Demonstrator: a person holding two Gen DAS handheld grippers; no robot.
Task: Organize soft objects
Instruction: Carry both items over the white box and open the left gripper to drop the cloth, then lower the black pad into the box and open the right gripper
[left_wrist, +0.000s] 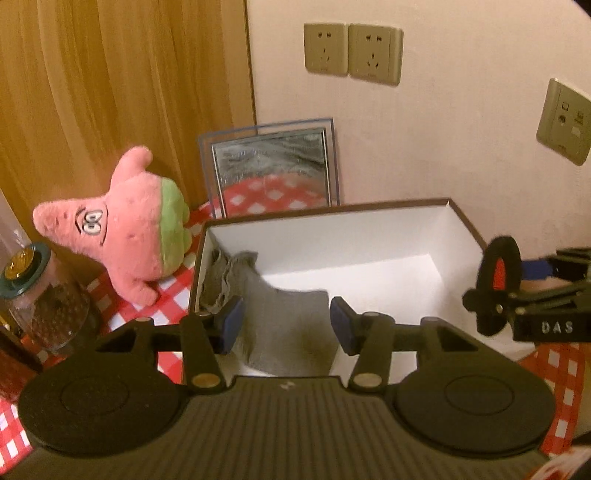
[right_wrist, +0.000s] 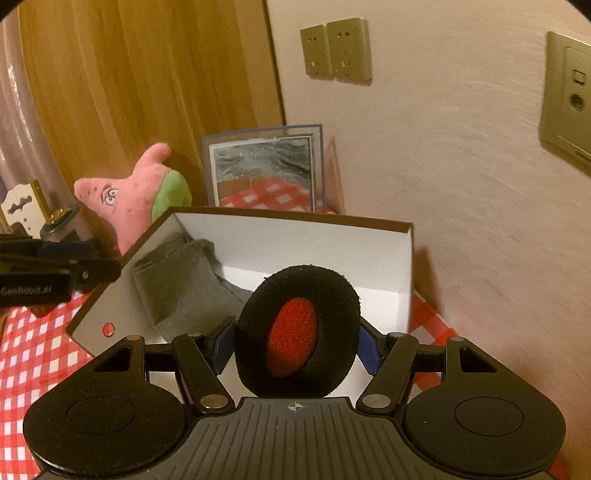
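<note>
Sorting partway done; grey sock (left_wrist: 280, 325) lay inside white box (left_wrist: 332, 236), left gripper (left_wrist: 284, 321) spread, empty above it; right gripper (right_wrist: 297, 341) pinched black foam earpad (right_wrist: 297, 328) over box; pink starfish plush (left_wrist: 122, 229) remained outside, far left.

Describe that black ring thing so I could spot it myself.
Find the white box on the checked cloth. Just in front of it, the right gripper holds the foam ear pad: a black oval ring with a red centre, unlike the grey sock inside.
</note>
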